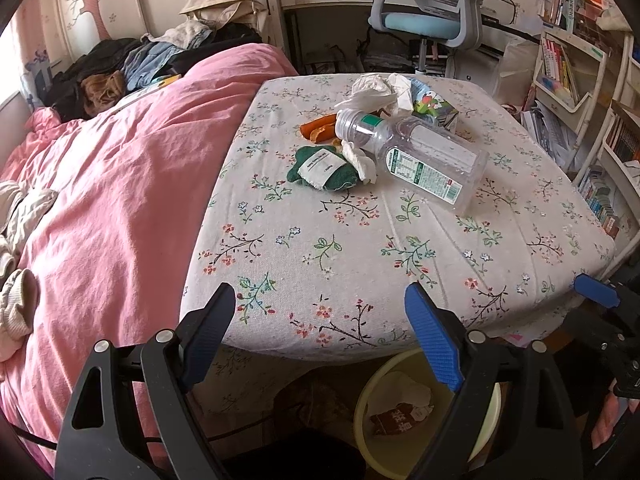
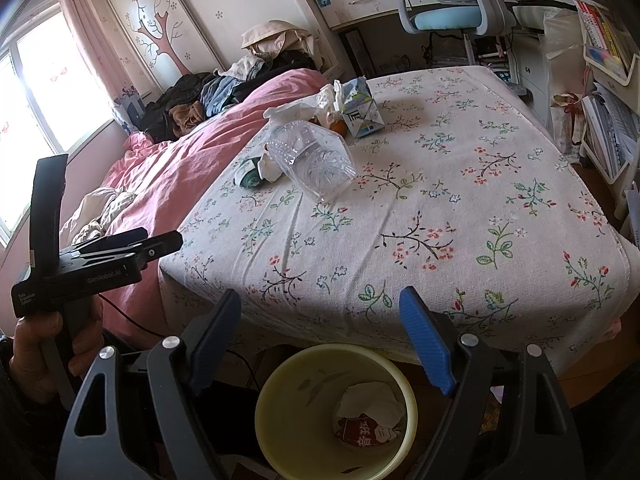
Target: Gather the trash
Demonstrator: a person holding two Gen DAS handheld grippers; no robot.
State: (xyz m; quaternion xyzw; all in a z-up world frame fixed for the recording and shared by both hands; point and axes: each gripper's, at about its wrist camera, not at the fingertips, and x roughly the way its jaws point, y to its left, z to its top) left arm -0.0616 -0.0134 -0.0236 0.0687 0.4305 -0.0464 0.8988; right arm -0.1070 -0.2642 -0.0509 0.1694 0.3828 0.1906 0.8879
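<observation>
A pile of trash lies on the floral bedsheet (image 1: 340, 248): an empty clear plastic bottle (image 1: 416, 152) (image 2: 316, 160) on its side, crumpled white tissues (image 1: 376, 90) (image 2: 304, 106), a drink carton (image 1: 434, 110) (image 2: 362, 110), orange peel (image 1: 318, 128) and a green cloth item with a white label (image 1: 322, 168). A yellow bin (image 2: 336, 412) (image 1: 424, 408) with a tissue and a brown wrapper inside stands on the floor below the bed edge. My left gripper (image 1: 320, 332) is open and empty over the bed edge. My right gripper (image 2: 320, 332) is open and empty above the bin.
A pink duvet (image 1: 120, 200) covers the left of the bed, with clothes heaped (image 1: 132, 68) at its head. A blue desk chair (image 1: 428, 16) and a desk stand beyond the bed. Bookshelves (image 1: 580, 80) line the right side.
</observation>
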